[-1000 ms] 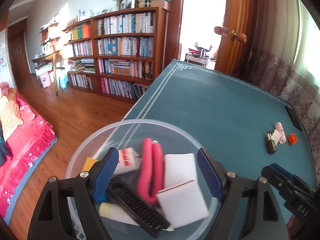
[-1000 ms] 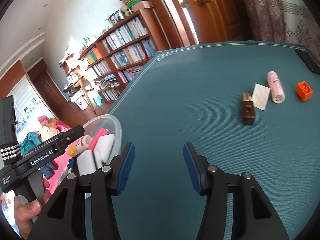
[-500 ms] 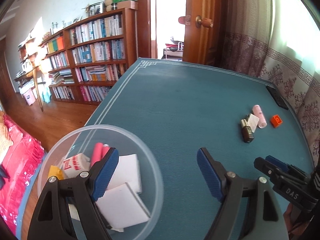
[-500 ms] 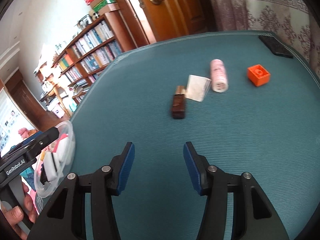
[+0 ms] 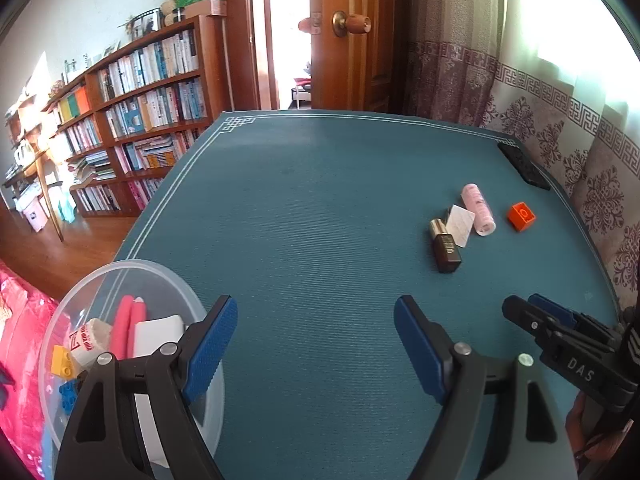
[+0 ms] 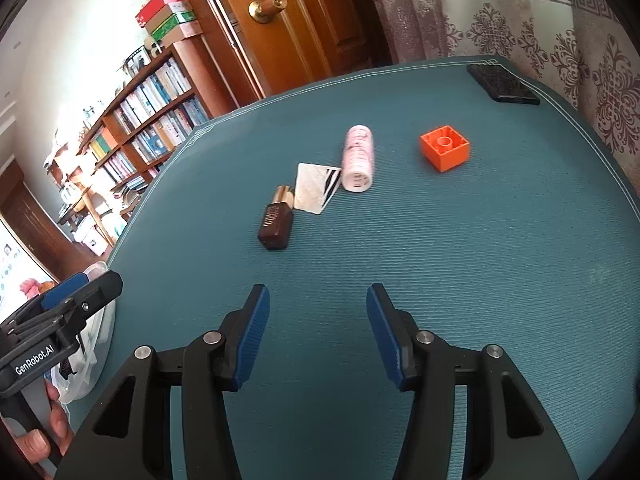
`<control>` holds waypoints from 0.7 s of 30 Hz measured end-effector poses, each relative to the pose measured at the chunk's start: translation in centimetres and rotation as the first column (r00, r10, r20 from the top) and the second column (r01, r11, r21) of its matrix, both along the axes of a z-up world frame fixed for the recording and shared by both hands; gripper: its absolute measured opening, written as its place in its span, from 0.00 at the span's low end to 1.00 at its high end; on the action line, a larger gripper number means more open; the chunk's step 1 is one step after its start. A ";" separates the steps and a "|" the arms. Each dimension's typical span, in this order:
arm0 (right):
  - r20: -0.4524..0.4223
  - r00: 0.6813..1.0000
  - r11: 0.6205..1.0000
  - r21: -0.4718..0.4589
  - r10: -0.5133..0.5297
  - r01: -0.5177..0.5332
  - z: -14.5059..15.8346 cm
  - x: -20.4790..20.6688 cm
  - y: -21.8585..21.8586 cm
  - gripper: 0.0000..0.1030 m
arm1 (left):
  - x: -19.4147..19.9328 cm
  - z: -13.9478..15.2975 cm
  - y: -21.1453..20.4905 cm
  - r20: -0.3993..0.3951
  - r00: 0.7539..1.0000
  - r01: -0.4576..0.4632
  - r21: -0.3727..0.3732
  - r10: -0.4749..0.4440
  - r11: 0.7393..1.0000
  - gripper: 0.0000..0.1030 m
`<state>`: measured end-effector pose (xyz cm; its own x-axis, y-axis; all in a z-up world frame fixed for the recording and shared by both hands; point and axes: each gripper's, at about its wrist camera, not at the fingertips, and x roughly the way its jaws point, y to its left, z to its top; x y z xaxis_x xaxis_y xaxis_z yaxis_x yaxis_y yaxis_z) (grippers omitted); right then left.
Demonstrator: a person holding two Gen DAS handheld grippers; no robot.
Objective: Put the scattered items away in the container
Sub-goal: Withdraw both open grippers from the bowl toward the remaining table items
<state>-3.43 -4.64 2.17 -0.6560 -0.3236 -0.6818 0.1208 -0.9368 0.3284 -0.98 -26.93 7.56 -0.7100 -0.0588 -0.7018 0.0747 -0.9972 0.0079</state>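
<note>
A clear plastic bowl (image 5: 132,270) sits at the table's near left corner, holding a pink tool (image 5: 122,330), white boxes and small bricks. My left gripper (image 5: 314,340) hangs open and empty just right of it. Farther right lie a brown bottle (image 6: 276,226), a white card (image 6: 314,188), a pink roll (image 6: 358,158) and an orange brick (image 6: 444,148). My right gripper (image 6: 316,328) is open and empty, a short way in front of the bottle. The same items show in the left wrist view: bottle (image 5: 444,246), roll (image 5: 478,210), brick (image 5: 521,216).
The table has a teal cloth (image 5: 320,200). A black phone (image 6: 502,84) lies at its far right corner. A patterned curtain (image 6: 520,20) hangs behind; a bookcase (image 5: 140,100) and wooden door (image 5: 352,32) stand beyond the far edge.
Both grippers have swung right, away from the bowl and toward the scattered items. The bowl has slid to the left edge of the left wrist view. The right gripper is nearer the bottle.
</note>
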 end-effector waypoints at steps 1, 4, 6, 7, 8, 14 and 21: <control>0.001 1.000 1.000 0.000 -0.003 0.003 0.0 0.0 0.2 0.53 | -0.2 -0.1 0.3 0.003 1.000 0.006 -0.001 -0.006 1.000 0.81; 0.000 1.000 1.000 0.006 -0.011 0.011 -0.2 0.1 0.7 0.53 | -0.7 -0.4 1.2 0.010 1.000 0.023 -0.002 -0.023 1.000 0.81; 0.000 1.000 1.000 0.010 -0.016 0.016 -0.2 0.0 1.0 0.53 | -1.1 -0.6 1.7 0.014 0.999 0.035 -0.003 -0.034 0.999 0.81; 0.001 1.000 1.000 0.012 -0.020 0.020 -0.3 -0.1 1.2 0.53 | -1.3 -0.8 2.0 0.016 0.999 0.040 -0.004 -0.040 0.999 0.81; 0.002 1.000 1.000 0.013 -0.023 0.023 -0.3 -0.2 1.4 0.53 | -1.5 -0.9 2.2 0.018 0.999 0.046 -0.004 -0.046 0.999 0.81; 0.013 0.999 0.999 0.009 -0.046 0.045 -0.7 -0.8 2.5 0.53 | -2.4 -1.6 4.1 0.024 0.996 0.092 -0.022 -0.091 0.996 0.81; 0.007 0.998 0.997 0.023 -0.068 0.068 -1.0 -1.0 3.4 0.53 | -3.9 -2.3 5.8 0.034 0.992 0.124 -0.030 -0.123 0.992 0.81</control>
<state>-4.43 -1.25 1.15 -0.6704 -0.2628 -0.6939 0.0543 -0.9500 0.3074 -4.86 -21.10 5.28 -0.6905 0.0048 -0.7234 -0.0497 -0.9979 0.0408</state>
